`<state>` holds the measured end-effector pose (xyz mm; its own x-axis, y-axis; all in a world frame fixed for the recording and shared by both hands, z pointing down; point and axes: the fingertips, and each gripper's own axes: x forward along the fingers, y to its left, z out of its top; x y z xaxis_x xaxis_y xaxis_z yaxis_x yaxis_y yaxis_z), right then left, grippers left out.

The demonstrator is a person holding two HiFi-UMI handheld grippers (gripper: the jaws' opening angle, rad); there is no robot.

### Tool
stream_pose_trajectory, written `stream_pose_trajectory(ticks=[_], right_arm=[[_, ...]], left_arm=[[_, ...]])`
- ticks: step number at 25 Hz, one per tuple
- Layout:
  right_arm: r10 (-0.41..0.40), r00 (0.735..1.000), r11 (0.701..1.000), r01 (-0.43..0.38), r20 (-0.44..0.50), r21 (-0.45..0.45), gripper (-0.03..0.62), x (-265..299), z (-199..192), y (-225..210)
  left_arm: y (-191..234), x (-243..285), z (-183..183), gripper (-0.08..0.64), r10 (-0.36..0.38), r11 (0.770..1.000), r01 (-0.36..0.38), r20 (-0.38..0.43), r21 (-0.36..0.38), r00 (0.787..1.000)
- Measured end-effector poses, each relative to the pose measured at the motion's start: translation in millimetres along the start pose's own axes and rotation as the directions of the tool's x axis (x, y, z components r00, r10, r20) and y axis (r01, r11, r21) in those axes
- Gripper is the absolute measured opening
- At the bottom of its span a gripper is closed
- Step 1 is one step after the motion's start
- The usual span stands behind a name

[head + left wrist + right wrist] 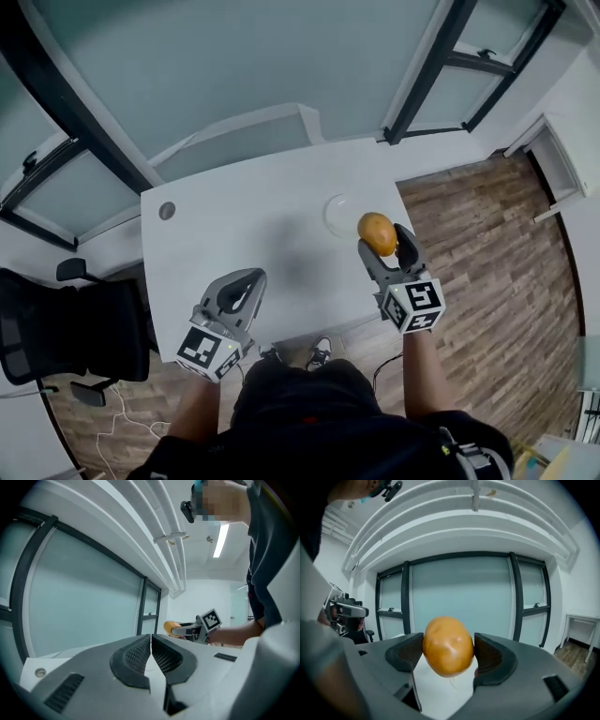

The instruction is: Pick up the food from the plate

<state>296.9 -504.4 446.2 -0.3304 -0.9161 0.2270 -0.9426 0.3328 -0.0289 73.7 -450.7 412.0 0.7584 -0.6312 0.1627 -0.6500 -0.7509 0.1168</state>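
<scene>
Right tool (384, 246) is clamped on the food (448, 645), a rounded orange-brown lump pinched across its middle between both pads. I judge it lifted clear, just right of the plate (337, 214). To do this well I'd hold the squeeze steady and raise it straight. The lump is round and bulges past the pads, so a tilt could let it roll out. Left tool (151, 656) hangs by the near edge of the table (253, 234), jaws together on nothing. Farther out, the plate looks bare. Beyond it are a small round grommet (167, 210) near the table's far left corner, an office chair (66, 328) at left, and the glass partition (234, 75) behind. I see nothing blocking the lift.
</scene>
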Motion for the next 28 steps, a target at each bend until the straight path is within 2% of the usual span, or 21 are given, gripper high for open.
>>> stream_pose_trajectory(ticks=[4, 9, 16, 28], right_arm=[[-0.063, 0.994, 0.997, 0.066, 0.093, -0.039, 0.356, -48.9, 46.7, 21.4], [-0.122, 0.978, 0.990, 0.131, 0.167, -0.043, 0.356, -96.0, 74.5, 39.3], [-0.164, 0.960, 0.982, 0.180, 0.227, -0.054, 0.356, -128.6, 94.3, 50.9], [-0.185, 0.952, 0.973, 0.213, 0.244, -0.092, 0.356, -146.6, 106.8, 56.3]], left_arm=[[-10.2, -2.9, 26.5, 0.026, -0.058, 0.997, 0.054, 0.053, 0.058, 0.997], [-29.0, -6.7, 49.5, 0.026, -0.123, 0.986, 0.112, 0.082, 0.123, 0.989], [-40.7, -11.0, 71.1, 0.026, -0.156, 0.977, 0.138, 0.104, 0.163, 0.982], [-50.6, -21.5, 89.8, 0.026, -0.176, 0.972, 0.149, 0.142, 0.182, 0.974]])
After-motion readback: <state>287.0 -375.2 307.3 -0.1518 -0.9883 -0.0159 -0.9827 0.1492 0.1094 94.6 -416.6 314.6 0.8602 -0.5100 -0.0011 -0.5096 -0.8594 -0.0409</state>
